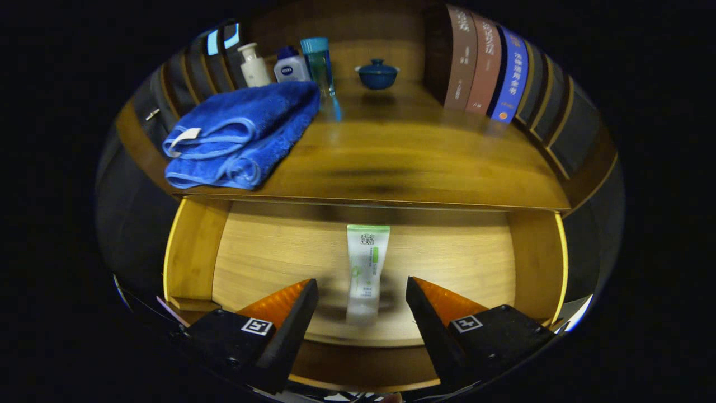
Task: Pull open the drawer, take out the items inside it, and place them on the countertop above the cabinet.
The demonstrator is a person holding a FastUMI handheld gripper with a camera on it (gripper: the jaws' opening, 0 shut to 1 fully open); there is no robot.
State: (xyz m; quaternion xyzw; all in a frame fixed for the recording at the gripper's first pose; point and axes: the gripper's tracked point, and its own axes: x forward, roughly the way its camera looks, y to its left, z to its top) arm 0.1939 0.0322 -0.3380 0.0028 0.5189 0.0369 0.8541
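Note:
The wooden drawer (193,252) stands pulled open below the countertop (403,162). On its floor lies a white tube with a green band (364,268), lengthwise, its near end between my fingers. My gripper (362,291) hovers over the drawer, open, its fingers (291,308) wide on either side of the tube and not touching it. A folded blue towel (240,137) lies on the countertop at the left.
At the back of the countertop stand a white bottle (254,66), a small white bottle with a blue cap (291,67), a clear blue tumbler (318,64) and a blue lidded bowl (377,74). Upright books (486,67) line the right side.

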